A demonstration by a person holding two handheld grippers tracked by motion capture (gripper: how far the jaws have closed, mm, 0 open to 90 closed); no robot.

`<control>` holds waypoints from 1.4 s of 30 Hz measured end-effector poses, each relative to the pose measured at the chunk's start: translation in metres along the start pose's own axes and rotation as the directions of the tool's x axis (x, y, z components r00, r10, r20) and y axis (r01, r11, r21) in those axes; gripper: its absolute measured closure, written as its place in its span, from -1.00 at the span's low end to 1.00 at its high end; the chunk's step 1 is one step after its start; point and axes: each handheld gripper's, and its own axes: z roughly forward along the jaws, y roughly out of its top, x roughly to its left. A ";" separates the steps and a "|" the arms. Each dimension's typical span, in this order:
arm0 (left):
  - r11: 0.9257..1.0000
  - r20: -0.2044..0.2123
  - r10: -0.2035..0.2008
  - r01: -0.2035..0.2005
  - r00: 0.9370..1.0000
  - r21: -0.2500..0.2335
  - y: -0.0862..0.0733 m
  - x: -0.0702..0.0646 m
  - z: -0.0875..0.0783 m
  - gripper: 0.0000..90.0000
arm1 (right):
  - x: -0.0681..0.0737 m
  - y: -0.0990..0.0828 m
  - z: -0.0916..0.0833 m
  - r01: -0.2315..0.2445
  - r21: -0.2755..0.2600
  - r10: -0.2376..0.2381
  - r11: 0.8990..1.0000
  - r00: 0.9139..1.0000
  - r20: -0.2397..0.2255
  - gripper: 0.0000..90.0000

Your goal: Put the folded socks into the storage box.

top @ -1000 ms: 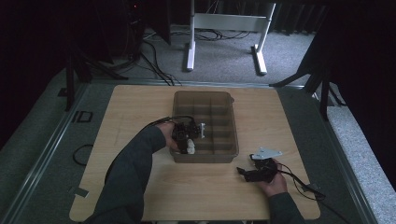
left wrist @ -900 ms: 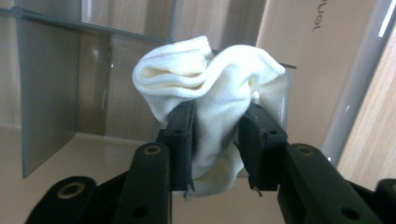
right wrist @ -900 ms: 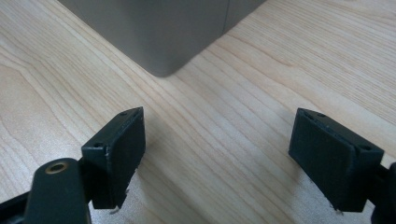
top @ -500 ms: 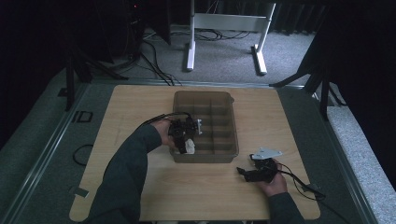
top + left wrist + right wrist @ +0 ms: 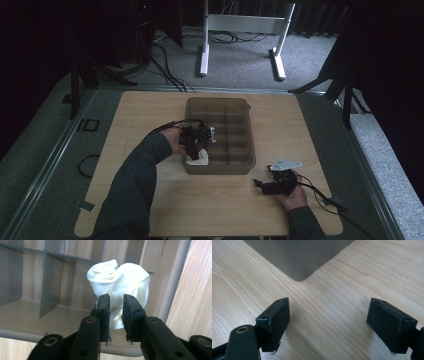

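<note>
Two jaws of the left gripper [image 5: 115, 315] have just been closing and now pinch the white cloth [image 5: 120, 282] in the near-left compartment of the divided bin [image 5: 220, 167]; lifting looks next. Right gripper [image 5: 337, 322] rests spread on the table [image 5: 352, 277].

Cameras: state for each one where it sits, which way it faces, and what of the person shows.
High view: above the person's side, facing forward and down on the table; forearms, both grippers.
Left gripper view: along closing jaws at the white cloth in the tray.
Right gripper view: along open jaws, over wood.
Shared: the tray's corner.
</note>
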 end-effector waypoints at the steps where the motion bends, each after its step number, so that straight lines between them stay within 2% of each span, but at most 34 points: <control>1: 1.000 -0.001 0.001 -0.001 1.000 -0.002 0.000 0.000 0.000 0.75 | 0.000 0.000 0.000 0.000 0.000 0.000 1.000 1.000 0.000 -0.59; 3: 1.000 -0.005 0.008 -0.008 1.000 -0.004 0.002 0.000 0.001 0.80 | 0.000 0.000 0.000 0.000 0.000 0.000 1.000 1.000 0.000 -0.59; 6: 1.000 -0.013 0.012 -0.012 1.000 -0.013 0.003 -0.001 0.000 0.99 | 0.000 0.000 0.000 0.000 0.000 0.000 1.000 1.000 0.000 -0.59; 12: 0.999 -0.009 0.017 -0.018 1.000 -0.032 0.006 -0.001 0.002 1.00 | 0.000 0.000 0.000 0.000 0.000 0.000 1.000 1.000 0.000 -0.59; 15: 0.999 0.006 0.018 -0.018 1.000 -0.041 0.008 0.000 0.004 1.00 | 0.000 0.000 0.000 -0.001 0.000 0.001 1.000 1.000 0.000 -0.59; 30: 1.000 0.007 0.023 -0.023 1.000 -0.004 0.014 -0.001 0.017 1.00 | 0.000 0.000 0.000 0.000 0.000 0.000 1.000 1.000 0.000 -0.59; 41: 1.000 0.011 0.010 -0.010 1.000 -0.014 0.012 -0.001 0.023 1.00 | 0.000 0.000 0.000 0.000 0.000 0.000 1.000 1.000 0.000 -0.59; 42: 1.000 0.010 0.007 -0.006 1.000 -0.025 0.012 -0.001 0.025 1.00 | 0.000 0.000 0.000 0.000 0.000 0.000 1.000 1.000 0.000 -0.59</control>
